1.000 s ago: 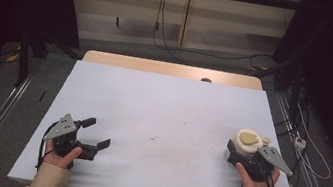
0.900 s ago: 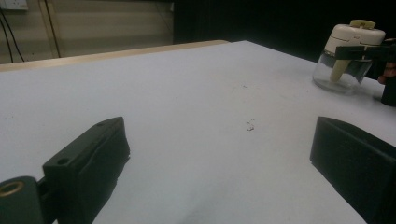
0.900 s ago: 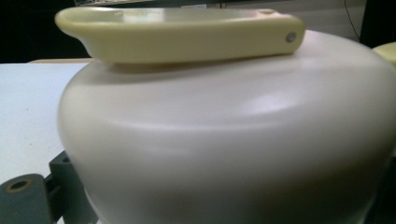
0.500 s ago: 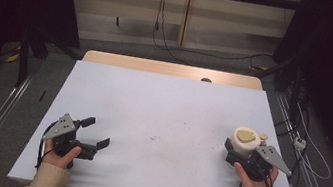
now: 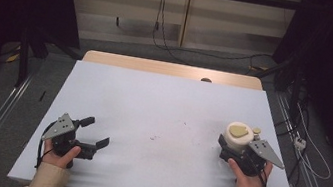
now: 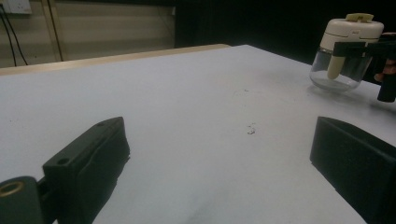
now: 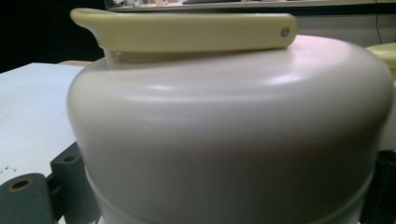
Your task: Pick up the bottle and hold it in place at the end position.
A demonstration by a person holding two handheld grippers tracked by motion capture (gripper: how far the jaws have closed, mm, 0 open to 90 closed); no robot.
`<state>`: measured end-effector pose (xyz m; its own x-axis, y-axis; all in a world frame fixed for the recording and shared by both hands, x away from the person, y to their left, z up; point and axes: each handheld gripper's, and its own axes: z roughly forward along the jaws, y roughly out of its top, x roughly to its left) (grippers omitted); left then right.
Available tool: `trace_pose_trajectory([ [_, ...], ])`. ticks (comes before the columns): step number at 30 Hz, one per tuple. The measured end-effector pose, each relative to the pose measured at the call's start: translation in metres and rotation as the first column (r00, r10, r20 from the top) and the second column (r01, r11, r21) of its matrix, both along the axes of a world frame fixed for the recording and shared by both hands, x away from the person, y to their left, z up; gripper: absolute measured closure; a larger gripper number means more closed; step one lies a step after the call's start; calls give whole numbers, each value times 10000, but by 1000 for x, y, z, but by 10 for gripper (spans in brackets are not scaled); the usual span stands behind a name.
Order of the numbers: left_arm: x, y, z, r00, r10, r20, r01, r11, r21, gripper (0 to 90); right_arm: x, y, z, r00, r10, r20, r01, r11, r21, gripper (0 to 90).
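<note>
Near the desk's (image 5: 162, 108) right edge, right tool (image 5: 236, 152) clamped on the cream-lidded glass chopper jar (image 5: 237, 137), left tool (image 5: 92, 135) wide open, empty, well apart; holding step, probably; next, bracing or lifting steadily.

You are looking at almost no legible writing here. A small dark mark, possibly a brand name, is sitting on the cream lid of the chopper jar (image 6: 348, 49) in the left gripper view, but it is showing too small and blurred for you to read. Nothing readable is appearing on the counter (image 5: 161, 113) or elsewhere.
</note>
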<state>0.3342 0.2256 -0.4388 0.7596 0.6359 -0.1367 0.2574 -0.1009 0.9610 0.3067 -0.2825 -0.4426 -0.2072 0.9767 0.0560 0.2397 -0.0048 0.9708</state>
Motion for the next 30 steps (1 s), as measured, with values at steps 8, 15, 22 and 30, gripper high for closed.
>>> trace_pose_trajectory([
  [8,0,1,0,10000,-45,31,45,10000,15,38,4,5,2,9997,254,34,-254,9997,36,71],
  [15,0,1,1,10000,-35,52,35,10000,-22,38,7,10,4,9989,475,28,-475,9989,-34,71],
  [22,-1,2,1,10000,6,70,-5,10000,-65,38,10,15,4,9978,667,13,-667,9978,0,71],
  [30,-2,4,1,9999,84,96,-82,9999,-143,39,15,22,5,9962,876,-2,-876,9962,-28,71],
])
